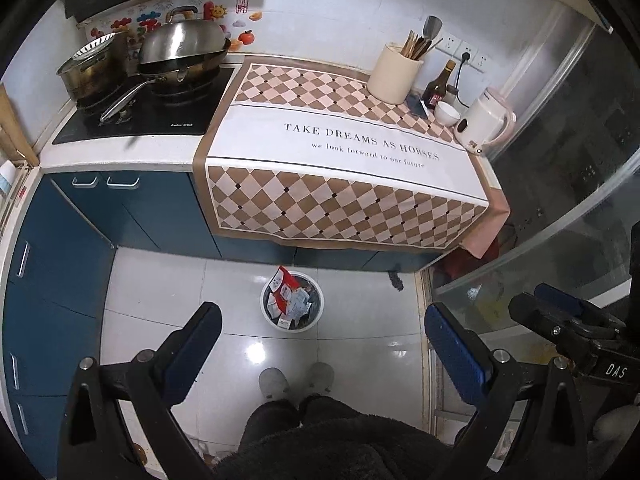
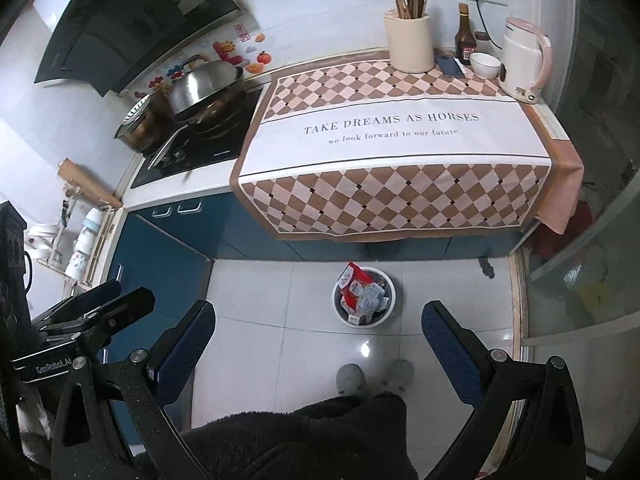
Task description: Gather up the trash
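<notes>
A small white trash bin (image 1: 269, 317) stands on the tiled floor in front of the blue cabinets, filled with red and white wrappers (image 1: 285, 294). It also shows in the right wrist view (image 2: 340, 316) with the wrappers (image 2: 360, 290) inside. My left gripper (image 1: 324, 334) is open and empty, held high above the floor with the bin between its fingers in view. My right gripper (image 2: 320, 332) is open and empty at about the same height. Each gripper shows at the edge of the other's view.
A counter with a checked cloth (image 1: 340, 136) holds a utensil jar (image 1: 394, 74), a dark bottle (image 1: 438, 86), a white bowl (image 1: 447, 113) and a kettle (image 1: 484, 122). Pans (image 1: 180, 52) sit on the hob at left. A glass door (image 1: 560, 208) stands at right. The person's slippers (image 1: 296, 380) are below.
</notes>
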Available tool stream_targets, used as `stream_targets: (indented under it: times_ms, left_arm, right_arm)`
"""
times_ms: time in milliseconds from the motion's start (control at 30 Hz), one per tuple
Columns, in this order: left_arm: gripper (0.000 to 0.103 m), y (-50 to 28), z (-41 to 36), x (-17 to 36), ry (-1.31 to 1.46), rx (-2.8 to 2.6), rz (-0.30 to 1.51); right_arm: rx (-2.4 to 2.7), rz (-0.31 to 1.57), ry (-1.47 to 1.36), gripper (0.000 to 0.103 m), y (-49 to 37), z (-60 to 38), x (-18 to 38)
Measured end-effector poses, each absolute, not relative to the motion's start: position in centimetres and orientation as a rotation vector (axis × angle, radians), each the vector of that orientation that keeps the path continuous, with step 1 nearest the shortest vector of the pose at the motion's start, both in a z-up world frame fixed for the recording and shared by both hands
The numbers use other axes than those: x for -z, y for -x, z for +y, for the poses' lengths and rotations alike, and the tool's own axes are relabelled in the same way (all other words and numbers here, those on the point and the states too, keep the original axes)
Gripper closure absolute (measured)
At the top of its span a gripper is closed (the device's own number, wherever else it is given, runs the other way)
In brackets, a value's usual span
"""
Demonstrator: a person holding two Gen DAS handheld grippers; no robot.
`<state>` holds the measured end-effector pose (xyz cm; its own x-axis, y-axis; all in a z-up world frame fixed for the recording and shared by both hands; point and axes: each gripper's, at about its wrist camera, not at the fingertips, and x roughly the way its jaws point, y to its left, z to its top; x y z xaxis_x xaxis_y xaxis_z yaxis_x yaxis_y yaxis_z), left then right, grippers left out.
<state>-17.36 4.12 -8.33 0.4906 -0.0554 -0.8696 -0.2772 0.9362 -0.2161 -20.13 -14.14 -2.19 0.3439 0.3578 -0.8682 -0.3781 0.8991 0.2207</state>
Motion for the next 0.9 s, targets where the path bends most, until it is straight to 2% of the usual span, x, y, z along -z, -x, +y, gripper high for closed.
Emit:
stream_targets:
  times_ms: [900]
  left_arm:
    - [0.0,18.4,1.7,9.5,0.351,-0.158,1.123]
  right_arm:
    - [-0.532,1.178,0.03,0.0,19.9,-15.3,3.4]
